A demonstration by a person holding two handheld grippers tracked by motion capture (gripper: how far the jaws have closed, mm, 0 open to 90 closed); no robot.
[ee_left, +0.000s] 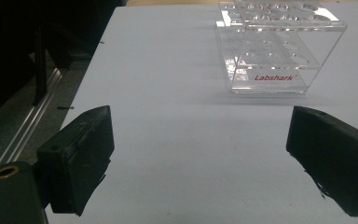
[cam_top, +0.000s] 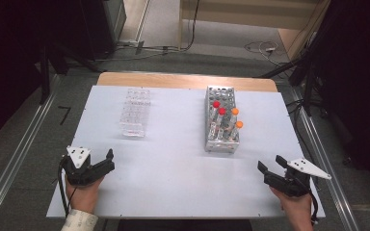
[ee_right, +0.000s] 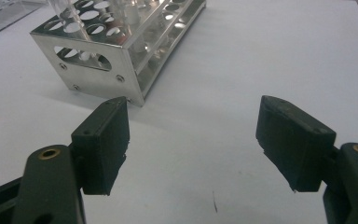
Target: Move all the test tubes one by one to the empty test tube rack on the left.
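A metal tube rack (cam_top: 221,120) (ee_right: 121,42) stands right of centre on the white table (cam_top: 173,159). It holds two red-capped tubes (cam_top: 218,108) and two orange-capped tubes (cam_top: 236,118). Left of centre stands an empty clear plastic rack (cam_top: 136,112) (ee_left: 279,46) marked Labshark. My left gripper (cam_top: 107,160) (ee_left: 200,158) rests near the front left corner, open, nothing between its jaws. At the front right, my right gripper (cam_top: 271,163) (ee_right: 193,144) is open and empty, its jaws pointing toward the metal rack.
The table's far wooden edge (cam_top: 188,80) borders a floor with cables (cam_top: 260,47). Metal rails (cam_top: 14,159) run along both sides of the table. Dark equipment stands at the far left and right.
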